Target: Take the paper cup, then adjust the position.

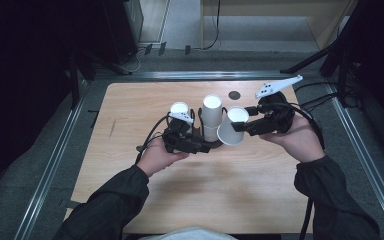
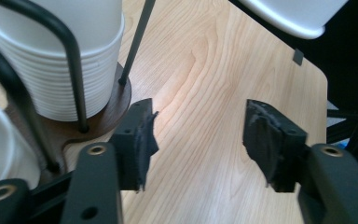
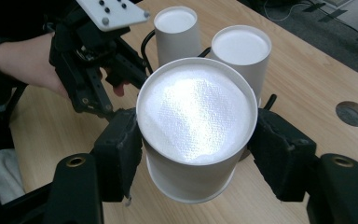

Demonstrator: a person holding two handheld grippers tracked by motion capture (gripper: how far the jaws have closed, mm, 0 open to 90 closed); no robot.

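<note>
The wooden worktop carries a dark round-based wire rack just past its middle. Two stacks of white paper cups stand upside down in the rack: the taller stack at the rack's 12 o'clock, the shorter stack at its 10 o'clock.

The right gripper comes in from 3 o'clock, and its jaws are clamped on a single paper cup, one pad pressed to each side of its wall. That cup hangs in the air just beside the taller stack, at the rack's 2 o'clock, clear of the worktop. It is upside down and tilted: its long axis leans, with the closed base up and toward 1 o'clock and the open mouth down and toward 7 o'clock.

The left gripper lies low at the rack's 8 o'clock; its jaws stand apart over bare wood with nothing between them.

No print, brand or label can be read on any cup.
</note>
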